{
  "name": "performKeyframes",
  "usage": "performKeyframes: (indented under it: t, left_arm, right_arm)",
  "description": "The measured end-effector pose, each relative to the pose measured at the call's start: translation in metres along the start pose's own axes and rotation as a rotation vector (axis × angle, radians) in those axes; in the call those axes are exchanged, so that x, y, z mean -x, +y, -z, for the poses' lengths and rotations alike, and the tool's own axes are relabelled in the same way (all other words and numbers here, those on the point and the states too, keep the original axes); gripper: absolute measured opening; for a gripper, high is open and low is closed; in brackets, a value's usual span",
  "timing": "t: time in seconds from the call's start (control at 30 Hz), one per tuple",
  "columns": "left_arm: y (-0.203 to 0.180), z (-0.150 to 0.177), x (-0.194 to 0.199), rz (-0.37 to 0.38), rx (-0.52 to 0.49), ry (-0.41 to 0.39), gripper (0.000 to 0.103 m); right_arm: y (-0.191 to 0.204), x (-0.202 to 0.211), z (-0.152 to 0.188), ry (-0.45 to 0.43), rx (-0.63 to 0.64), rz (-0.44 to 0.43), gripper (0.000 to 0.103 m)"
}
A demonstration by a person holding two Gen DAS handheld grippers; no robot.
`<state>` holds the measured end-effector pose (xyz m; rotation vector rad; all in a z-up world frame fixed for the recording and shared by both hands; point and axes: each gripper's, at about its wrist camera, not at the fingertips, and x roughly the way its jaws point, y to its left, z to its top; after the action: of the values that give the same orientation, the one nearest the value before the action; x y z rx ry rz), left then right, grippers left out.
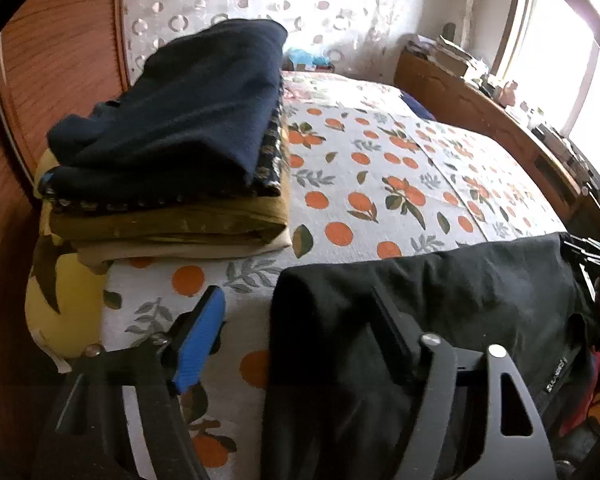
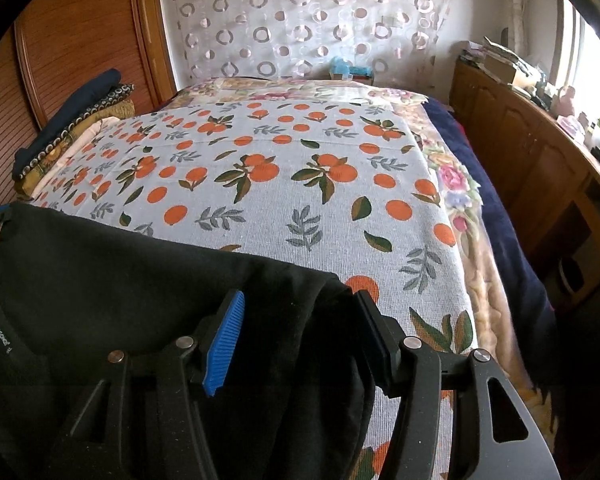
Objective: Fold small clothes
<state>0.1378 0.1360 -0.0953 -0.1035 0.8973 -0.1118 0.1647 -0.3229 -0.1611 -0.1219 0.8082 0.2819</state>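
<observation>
A black garment (image 1: 440,320) lies across the near edge of the bed; it also shows in the right wrist view (image 2: 100,280). My left gripper (image 1: 300,332) is open, with the garment's left edge between its jaws; the blue pad (image 1: 198,344) stands clear on the left. My right gripper (image 2: 300,340) is open around the garment's right edge, blue pad (image 2: 224,344) on the cloth. A stack of folded clothes (image 1: 172,152) with a navy piece on top sits at the bed's left side, also in the right wrist view (image 2: 68,128).
The bed cover (image 2: 300,184) is white with orange fruit print. A wooden wardrobe (image 1: 60,40) stands left. A wooden cabinet (image 2: 532,168) with clutter runs along the right under a bright window. A circle-patterned curtain (image 2: 300,20) hangs behind.
</observation>
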Motion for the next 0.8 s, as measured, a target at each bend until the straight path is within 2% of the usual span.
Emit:
performKeyframes:
  t: [0.07,0.2,0.27,0.33,0.37,0.43,0.53,0.67,0.73,0.8]
  left_arm:
    - [-0.001,0.0,-0.005,0.008,-0.006,0.022,0.065]
    - [-0.009,0.002,-0.008,-0.007,-0.054,0.036,0.059]
    - [-0.013,0.003,-0.008,-0.001,-0.07,0.04,0.05]
    - [-0.017,0.004,-0.008,0.004,-0.086,0.039,0.042]
    - [-0.018,0.003,-0.008,0.007,-0.091,0.039,0.033]
    - [-0.022,0.005,-0.006,0.03,-0.102,0.038,0.019]
    - [-0.032,0.007,0.007,0.0,-0.129,-0.012,0.006]
    - [-0.042,0.009,0.055,0.053,-0.103,-0.147,0.006]
    - [-0.048,0.011,0.089,0.104,-0.074,-0.206,0.006]
    - [-0.06,0.013,0.128,0.119,-0.096,-0.287,0.006]
  right_arm:
    - [0.0,-0.001,0.0,0.0,0.0,-0.003,0.058]
    - [0.006,-0.002,0.001,0.0,0.026,-0.022,0.058]
    - [0.01,-0.002,0.002,-0.002,0.051,-0.037,0.051]
    - [0.012,0.0,0.004,-0.006,0.063,-0.06,0.038]
    - [0.012,0.001,0.005,-0.007,0.068,-0.073,0.033]
    - [0.011,0.002,0.007,-0.009,0.071,-0.093,0.017]
    - [0.013,0.009,0.011,-0.032,0.086,-0.073,0.012]
    - [0.016,0.045,0.016,-0.145,0.058,-0.09,0.01]
    - [0.018,0.074,0.017,-0.221,0.039,-0.12,0.01]
    - [0.023,0.107,0.017,-0.296,0.041,-0.134,0.01]
